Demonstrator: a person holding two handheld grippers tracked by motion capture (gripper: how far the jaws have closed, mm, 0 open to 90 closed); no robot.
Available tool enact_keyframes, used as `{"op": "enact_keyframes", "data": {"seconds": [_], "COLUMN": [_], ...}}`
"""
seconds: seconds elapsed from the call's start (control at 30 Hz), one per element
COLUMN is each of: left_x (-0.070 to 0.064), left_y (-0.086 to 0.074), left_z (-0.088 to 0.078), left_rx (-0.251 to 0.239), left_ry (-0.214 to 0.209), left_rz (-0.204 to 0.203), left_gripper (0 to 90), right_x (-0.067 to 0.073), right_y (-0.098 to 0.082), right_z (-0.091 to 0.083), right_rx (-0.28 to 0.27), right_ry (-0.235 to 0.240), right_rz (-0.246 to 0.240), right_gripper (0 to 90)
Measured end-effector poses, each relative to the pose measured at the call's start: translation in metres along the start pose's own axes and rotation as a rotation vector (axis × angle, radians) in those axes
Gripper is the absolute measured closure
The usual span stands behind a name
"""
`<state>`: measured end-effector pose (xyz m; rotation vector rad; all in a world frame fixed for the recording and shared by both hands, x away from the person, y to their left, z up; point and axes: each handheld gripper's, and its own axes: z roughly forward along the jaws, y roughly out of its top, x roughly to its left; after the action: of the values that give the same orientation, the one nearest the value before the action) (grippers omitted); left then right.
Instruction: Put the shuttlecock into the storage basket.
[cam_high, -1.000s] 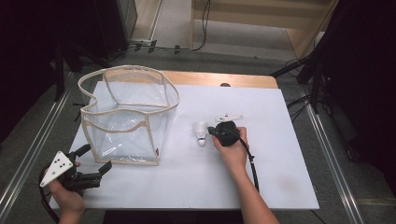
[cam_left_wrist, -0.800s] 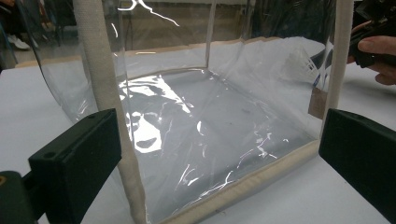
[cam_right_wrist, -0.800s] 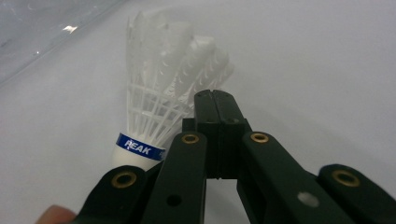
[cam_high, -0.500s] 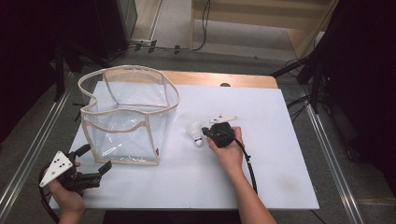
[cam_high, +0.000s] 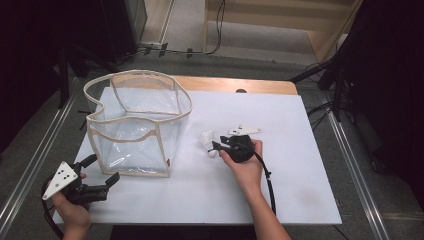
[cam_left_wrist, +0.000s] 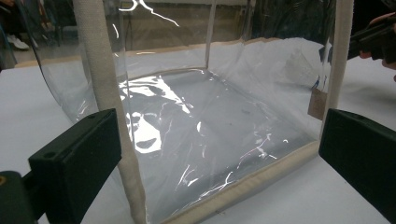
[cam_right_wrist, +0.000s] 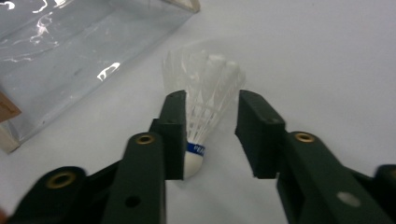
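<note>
A white shuttlecock lies on its side on the white tabletop, just right of a clear plastic bag with cream fabric trim that stands open-topped on the left half of the tabletop. In the right gripper view the shuttlecock has its feather skirt pointing away and its rounded cork end, ringed by a blue band, toward the camera.

The right gripper, held in the person's right hand, sits at the near right side of the shuttlecock. Its fingers are spread apart and straddle the shuttlecock: the left one lies close against the cork and the lower feathers, and the right one stands clear of them with bare tabletop showing in the gap. They are not clamped on it. A grey three-cornered plate rides on top of this gripper, and a black cable trails from it toward the near edge.

The left gripper, in the person's left hand, rests near the near left corner of the tabletop, well apart from the shuttlecock, with its own plate on top. Its fingers are wide open and hold nothing. They point at the near face of the bag, whose trimmed corner post and bottom hem show between them.
</note>
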<state>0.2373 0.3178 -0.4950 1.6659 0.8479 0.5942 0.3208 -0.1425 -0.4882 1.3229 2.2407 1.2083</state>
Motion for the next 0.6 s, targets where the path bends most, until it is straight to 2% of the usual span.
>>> {"op": "enact_keyframes", "data": {"seconds": [0.17, 0.23, 0.37, 0.5, 0.6], "left_x": [0.000, 0.000, 0.000, 0.000, 0.000], "left_y": [0.000, 0.000, 0.000, 0.000, 0.000], "left_z": [0.000, 0.000, 0.000, 0.000, -0.001], "left_rx": [-0.001, -0.001, -0.003, -0.001, 0.000], "left_ry": [-0.001, -0.001, -0.001, -0.002, -0.001], "left_rz": [0.002, 0.002, 0.000, 0.002, 0.000], "left_gripper": [0.0, 0.0, 0.0, 0.0, 0.0], "right_x": [0.007, 0.010, 0.016, 0.018, 0.018], "right_y": [-0.006, -0.008, -0.011, -0.014, -0.015], "right_z": [0.004, 0.007, 0.014, 0.023, 0.024], "right_rx": [0.028, 0.044, 0.068, 0.092, 0.100], "right_ry": [-0.021, -0.024, -0.038, -0.067, -0.077], "right_rz": [-0.014, -0.019, -0.028, -0.008, -0.010], "right_gripper": [43.9, 43.4, 46.6, 50.5, 54.0]}}
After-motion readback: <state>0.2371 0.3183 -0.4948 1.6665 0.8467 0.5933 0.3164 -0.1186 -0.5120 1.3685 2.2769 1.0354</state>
